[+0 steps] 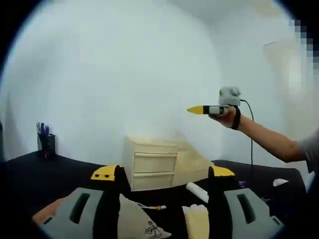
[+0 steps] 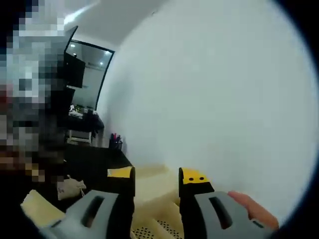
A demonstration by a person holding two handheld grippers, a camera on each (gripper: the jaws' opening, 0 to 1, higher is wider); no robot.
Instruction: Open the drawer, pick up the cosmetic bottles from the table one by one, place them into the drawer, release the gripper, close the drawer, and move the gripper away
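A small pale wooden drawer cabinet [image 1: 152, 169] stands on the black table [image 1: 65, 172], both its drawer fronts shut. A white cosmetic bottle [image 1: 197, 191] lies on the table just right of it. My left gripper [image 1: 163, 172] is low over the table in front of the cabinet, open, with nothing between its yellow-tipped fingers [image 1: 104, 173]. A hand holds my right gripper [image 1: 199, 109] high in the air, above and right of the cabinet. In the right gripper view the right gripper [image 2: 157, 175] is open and empty, with the cabinet's pale top [image 2: 154, 186] below.
A light cloth pouch [image 1: 134, 219] with a small drawing and a folded yellowish cloth [image 1: 197, 221] lie near my left jaws. A black pen holder [image 1: 46, 144] stands at the table's far left. A white wall rises behind. The pouch [image 2: 70, 186] and pen holder [image 2: 115, 142] lie left.
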